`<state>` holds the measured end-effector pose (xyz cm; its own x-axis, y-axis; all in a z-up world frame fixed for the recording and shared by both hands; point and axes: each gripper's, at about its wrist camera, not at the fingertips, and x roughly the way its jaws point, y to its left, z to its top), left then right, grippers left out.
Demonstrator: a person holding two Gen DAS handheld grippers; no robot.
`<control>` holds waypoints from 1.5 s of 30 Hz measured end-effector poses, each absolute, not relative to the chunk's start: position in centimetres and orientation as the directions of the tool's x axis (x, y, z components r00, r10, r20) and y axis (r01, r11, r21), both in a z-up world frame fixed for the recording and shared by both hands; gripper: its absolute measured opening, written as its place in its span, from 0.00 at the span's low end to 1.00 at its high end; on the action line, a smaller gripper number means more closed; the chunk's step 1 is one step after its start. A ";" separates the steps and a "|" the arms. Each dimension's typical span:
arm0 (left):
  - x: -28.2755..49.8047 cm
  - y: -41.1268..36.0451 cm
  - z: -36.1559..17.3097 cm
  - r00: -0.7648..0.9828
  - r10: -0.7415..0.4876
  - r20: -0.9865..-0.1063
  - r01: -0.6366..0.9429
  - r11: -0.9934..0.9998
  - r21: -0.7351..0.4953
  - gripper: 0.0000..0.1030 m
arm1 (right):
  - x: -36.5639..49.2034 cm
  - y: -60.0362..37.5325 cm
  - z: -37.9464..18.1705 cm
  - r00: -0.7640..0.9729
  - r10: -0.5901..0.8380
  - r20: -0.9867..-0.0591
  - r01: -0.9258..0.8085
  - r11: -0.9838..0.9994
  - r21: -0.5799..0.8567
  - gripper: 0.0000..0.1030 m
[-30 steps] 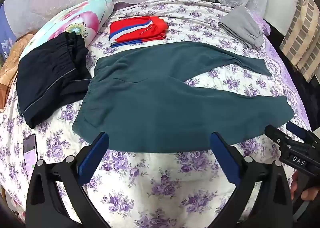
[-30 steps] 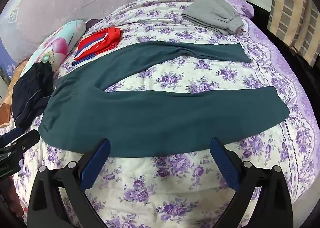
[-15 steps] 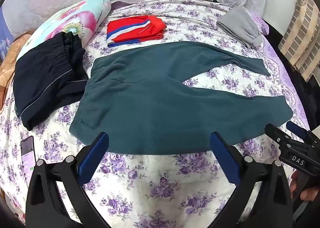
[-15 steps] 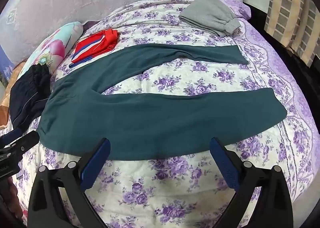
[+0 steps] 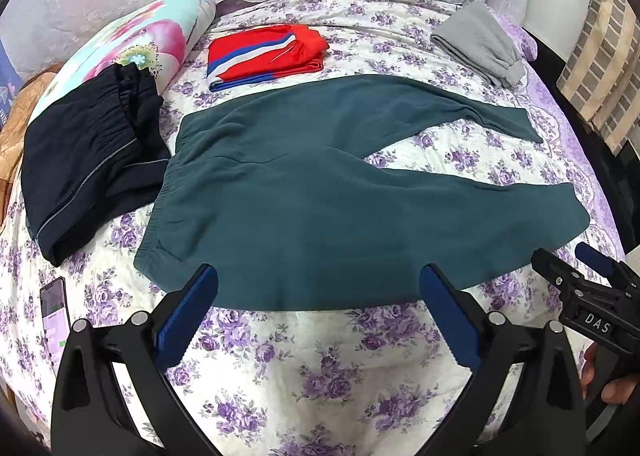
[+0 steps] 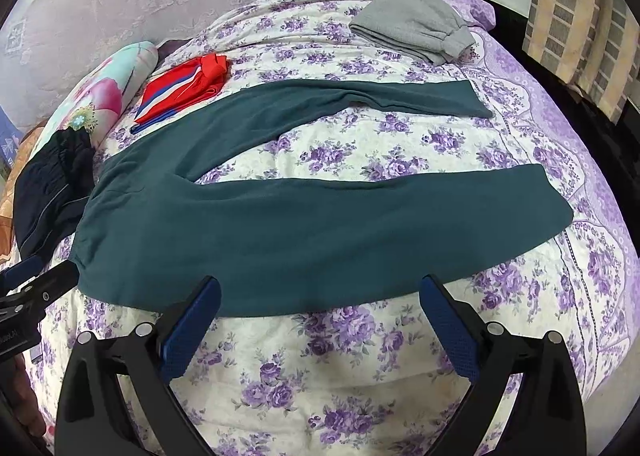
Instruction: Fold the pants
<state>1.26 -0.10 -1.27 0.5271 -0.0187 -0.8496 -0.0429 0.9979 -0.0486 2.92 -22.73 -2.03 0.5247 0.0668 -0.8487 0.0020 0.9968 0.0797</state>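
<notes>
Blue-padded and spread wide, the left claw (image 5: pixel 318 292) and the right claw (image 6: pixel 320 296) both hover empty over the near edge of the bed (image 5: pixel 320 356); we grip nothing. Just beyond the fingertips lie the teal pants (image 5: pixel 320 207), flat on the floral bedspread, waistband to our left, the two legs fanned apart to our right. We judge that no fold has been made: the step in hand is the approach to the first grasp. The next move calls for the left claw at the near waistband corner and the right claw at the near hem, to lay the near leg over the far one.

The left view alone shows a phone (image 5: pixel 56 310) near the bed edge and the full black garment (image 5: pixel 88 167). The right view shows the far leg's full length. Farther back lie a folded red garment (image 5: pixel 264 55) and a grey garment (image 6: pixel 412 21).
</notes>
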 end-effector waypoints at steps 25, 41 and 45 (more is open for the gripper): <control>1.3 0.4 -1.9 0.504 -0.006 -0.863 -0.062 0.997 -0.044 0.95 | 3.0 -21.7 -2.0 0.523 0.078 -0.849 -0.025 0.997 0.076 0.97; 1.4 0.2 -1.9 0.502 -0.005 -0.865 -0.062 0.997 -0.042 0.95 | 3.0 -21.6 -2.1 0.521 0.080 -0.850 -0.027 0.997 0.077 0.97; 1.4 0.2 -1.9 0.502 -0.006 -0.865 -0.062 0.997 -0.043 0.95 | 3.0 -21.5 -2.1 0.524 0.079 -0.848 -0.028 0.997 0.076 0.97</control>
<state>1.39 0.21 -1.88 0.5018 -0.0056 -0.8650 -0.0623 0.9971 -0.0426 2.96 -21.50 -2.11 0.5237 0.0790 -0.8482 -0.0277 0.9967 0.0758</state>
